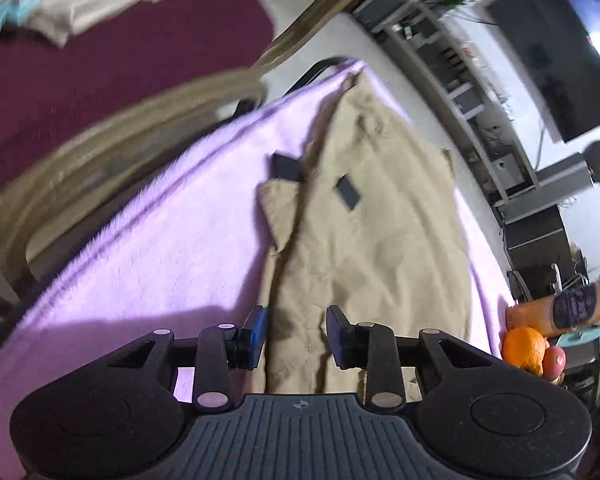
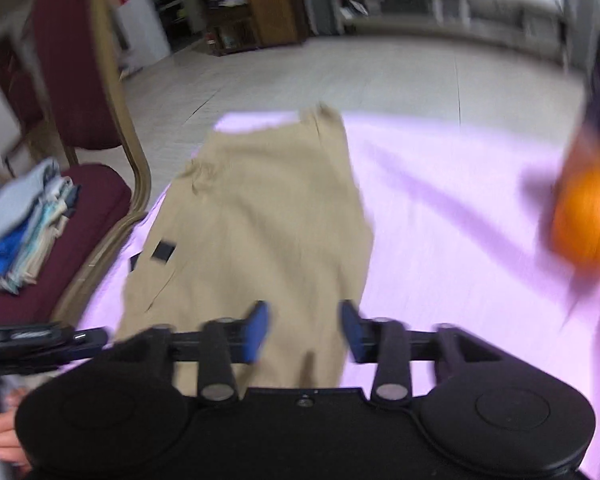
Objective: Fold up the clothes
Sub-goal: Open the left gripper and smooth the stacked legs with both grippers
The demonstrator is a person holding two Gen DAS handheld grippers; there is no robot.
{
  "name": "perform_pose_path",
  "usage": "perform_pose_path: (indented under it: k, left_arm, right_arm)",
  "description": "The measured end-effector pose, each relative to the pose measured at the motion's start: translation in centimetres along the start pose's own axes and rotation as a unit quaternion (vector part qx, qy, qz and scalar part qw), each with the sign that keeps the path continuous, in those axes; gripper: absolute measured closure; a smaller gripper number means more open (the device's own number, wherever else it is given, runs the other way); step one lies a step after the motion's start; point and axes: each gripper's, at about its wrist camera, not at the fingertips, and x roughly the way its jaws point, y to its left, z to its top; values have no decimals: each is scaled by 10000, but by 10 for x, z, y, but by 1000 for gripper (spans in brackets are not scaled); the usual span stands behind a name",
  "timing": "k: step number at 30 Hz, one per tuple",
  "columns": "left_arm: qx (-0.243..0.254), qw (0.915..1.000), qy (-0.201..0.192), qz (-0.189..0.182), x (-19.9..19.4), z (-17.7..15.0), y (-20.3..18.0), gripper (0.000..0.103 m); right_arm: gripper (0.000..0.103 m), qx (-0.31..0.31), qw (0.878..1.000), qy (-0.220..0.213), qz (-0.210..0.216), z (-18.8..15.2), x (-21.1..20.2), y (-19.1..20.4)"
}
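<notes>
So the tan trousers [image 1: 364, 216] are lying flat on a lilac cloth [image 1: 172, 248] that covers the worktop, folded lengthwise so they run as one long strip away from both cameras. There's a black patch [image 1: 346, 197] on the fabric and another dark tab [image 1: 286, 167] sticking out at the side edge.

The left gripper [image 1: 296, 336] hangs right over the near end of the trousers, jaws parted, blue pads either side of the fabric and not pressing on anything. Same deal with the right gripper [image 2: 305, 330]: jaws apart, nothing pinched, near end of the trousers [image 2: 260, 216] showing in the gap. Right wrist view is pretty blurry, so don't ask me for details there.

Off to the side there's a maroon chair [image 2: 72, 60] with a stack of folded clothes [image 2: 24, 224] on the seat. At the worktop's edge sit an orange [image 1: 525, 347], an apple [image 1: 555, 360] and a juice bottle [image 1: 568, 309]. Someone's fingers [image 2: 0, 432] peek in at the bottom left of the right wrist view.
</notes>
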Motion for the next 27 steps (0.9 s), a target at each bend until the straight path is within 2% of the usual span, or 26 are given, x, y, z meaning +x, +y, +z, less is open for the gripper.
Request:
perform_pose_path:
  k: [3,5,7,10,13,15,16,18,21,24,27]
  left_arm:
    - [128,9998,-1,119,6,0,-4,73]
    - [238,9995,-15,229,11,0,-9,73]
    - [184,9995,33,272,18,0,-7,73]
    - [187,9992,-59,343,17,0,-9,76]
    - [403,9975,-446,380,1,-1,-20,76]
    - [548,9959,-683,221,-9,-1,-25,76]
    - [578,9960,-680,83,-10,1,-25,76]
    - [516,9977,-436,-36,-2,3,-21,76]
    - [229,9996,-123,146,14,4,-9,77]
    - [-24,9999,-39,97,19,8,0,77]
    - [94,9999,24,85,22,6,-5,77]
  right_arm:
    - [77,959,9933,48,640,-36,9,-22]
    - [77,1285,9861,151,1045,-57,14,-24]
    - [77,1332,9829,314,1228,-72,17,-20]
    - [77,1255,9845,452,1135,-80,22,-14]
    - [77,1270,9846,477,1105,-82,24,-12]
    - [77,1254,9846,482,1119,-83,24,-10]
    - [77,1244,9846,488,1125,-85,23,-10]
    - [77,1242,9846,523,1112,-88,24,-9]
    - [76,1338,9837,572,1052,-92,29,-10]
    - [76,1422,9823,598,1059,-94,30,-12]
    - [74,1495,9809,626,1078,-96,29,-15]
